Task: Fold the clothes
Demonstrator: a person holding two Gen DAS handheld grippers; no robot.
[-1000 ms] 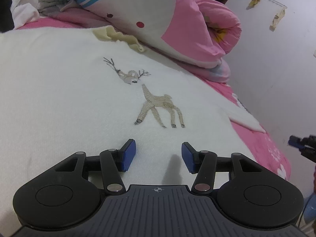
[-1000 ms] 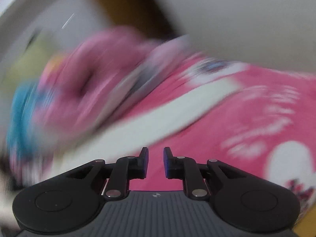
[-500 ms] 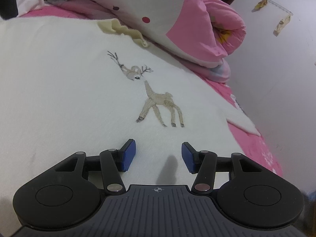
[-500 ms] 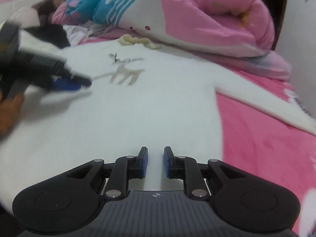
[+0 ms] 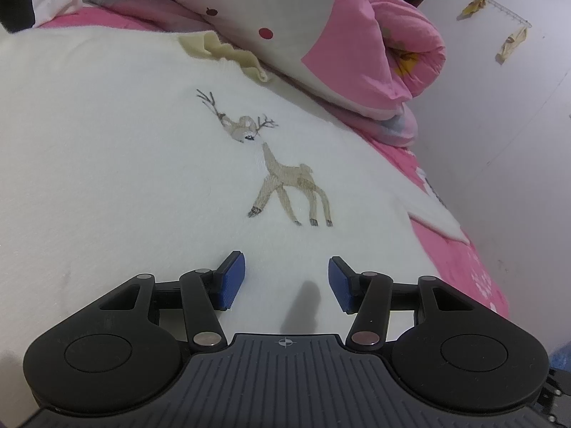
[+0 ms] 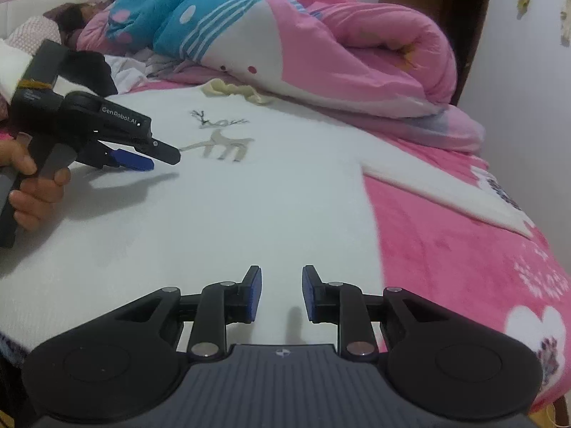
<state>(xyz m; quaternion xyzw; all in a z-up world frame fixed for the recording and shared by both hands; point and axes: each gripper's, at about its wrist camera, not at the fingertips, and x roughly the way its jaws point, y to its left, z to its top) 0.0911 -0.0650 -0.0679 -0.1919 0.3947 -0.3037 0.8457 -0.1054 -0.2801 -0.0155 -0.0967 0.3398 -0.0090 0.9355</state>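
A white sweater point(image 5: 142, 164) with an embroidered deer point(image 5: 282, 178) lies flat on the pink bed; it also shows in the right wrist view point(image 6: 221, 214). One sleeve point(image 6: 446, 192) stretches out to the right over the pink sheet. My left gripper point(image 5: 286, 278) is open and empty, low over the sweater's body below the deer; it also shows from the side in the right wrist view point(image 6: 142, 158). My right gripper point(image 6: 281, 294) is open and empty, just above the sweater near its lower hem.
A rolled pink, white and blue duvet point(image 6: 321, 53) lies along the far side of the bed, touching the sweater's collar point(image 5: 228, 53). A person point(image 6: 75, 21) lies at the head of the bed. A white wall point(image 5: 499, 107) rises at the right.
My right gripper swung left from the pink sheet and sleeve to the sweater's lower part and opened a little wider. My left gripper edged slightly forward towards the deer, still open.
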